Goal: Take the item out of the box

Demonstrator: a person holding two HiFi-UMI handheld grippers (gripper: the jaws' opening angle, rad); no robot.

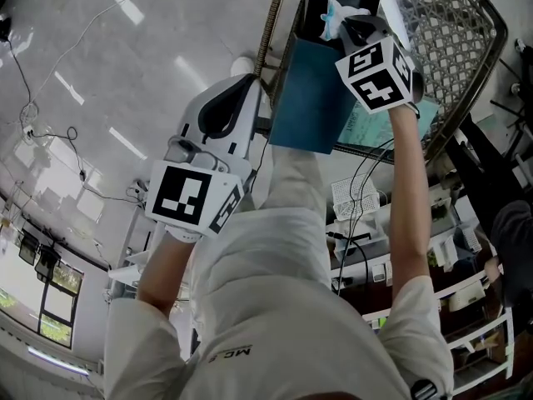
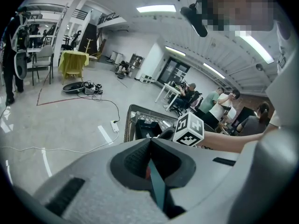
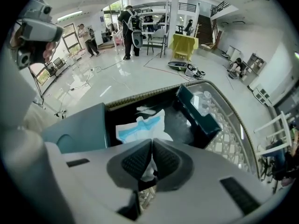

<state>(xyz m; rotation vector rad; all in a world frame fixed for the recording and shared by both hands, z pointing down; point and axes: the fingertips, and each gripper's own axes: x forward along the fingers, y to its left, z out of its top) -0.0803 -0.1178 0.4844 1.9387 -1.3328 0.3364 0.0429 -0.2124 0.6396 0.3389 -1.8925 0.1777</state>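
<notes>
A dark teal box (image 1: 308, 98) stands open on a woven wire table (image 1: 454, 40). My left gripper (image 1: 254, 86) is shut on the edge of the box's near flap (image 2: 158, 188), a thin teal sheet running between its pads. The right gripper (image 1: 354, 25) reaches down into the box from above. In the right gripper view that gripper (image 3: 152, 144) is shut on a white and light-blue plastic packet (image 3: 140, 127), whose crumpled edge is pinched between the pads. The packet (image 1: 333, 11) lies against the box's dark inside, with another teal flap (image 3: 198, 111) standing at the far side.
The table's wire lattice (image 3: 229, 129) spreads to the right of the box. Cables (image 1: 50, 132) trail over the glossy floor. Shelves and desks with clutter (image 1: 433, 248) stand to my right. People (image 2: 219, 104) sit at desks further off, and one person (image 3: 133, 24) stands by a yellow-draped table (image 3: 183, 45).
</notes>
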